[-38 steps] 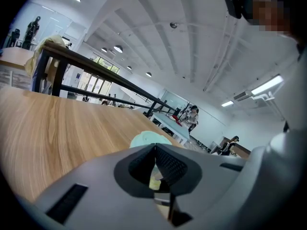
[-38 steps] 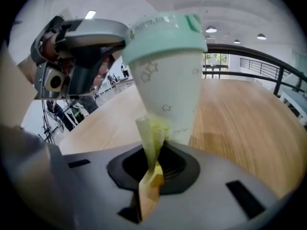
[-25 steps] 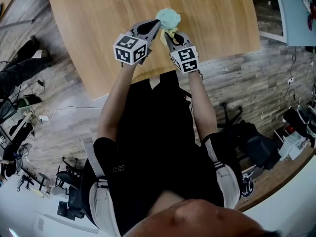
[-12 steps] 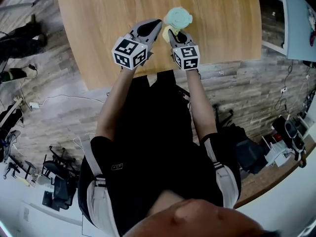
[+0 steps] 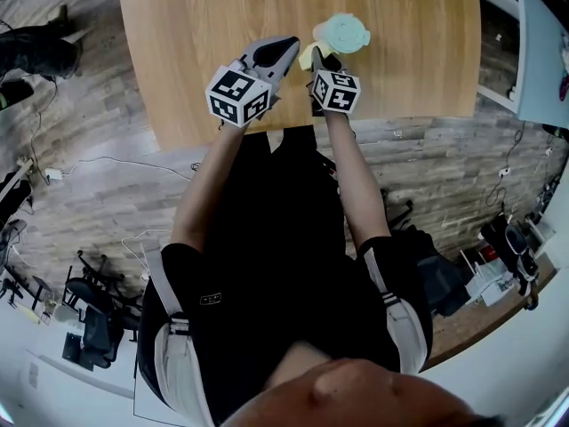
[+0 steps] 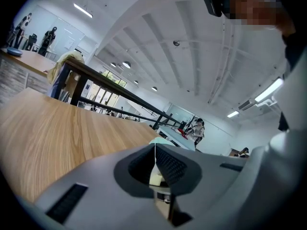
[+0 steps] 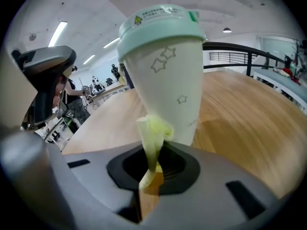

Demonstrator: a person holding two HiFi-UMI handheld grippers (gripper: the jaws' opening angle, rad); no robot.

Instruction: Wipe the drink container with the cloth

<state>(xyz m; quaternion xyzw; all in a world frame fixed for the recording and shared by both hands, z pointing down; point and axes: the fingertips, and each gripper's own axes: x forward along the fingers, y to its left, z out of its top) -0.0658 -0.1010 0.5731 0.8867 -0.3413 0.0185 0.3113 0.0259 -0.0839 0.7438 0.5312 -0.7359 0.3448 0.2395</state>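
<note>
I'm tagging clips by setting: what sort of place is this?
Probably an open-plan lab or workshop hall. There is a long wooden table, loose cables and gear lie on the plank floor, strip lights run overhead, and other people stand far off.

You have one drink container (image 5: 343,32), one cloth (image 7: 152,133), one wooden table (image 5: 196,25) and two grippers, the left gripper (image 5: 289,47) and the right gripper (image 5: 318,58).
</note>
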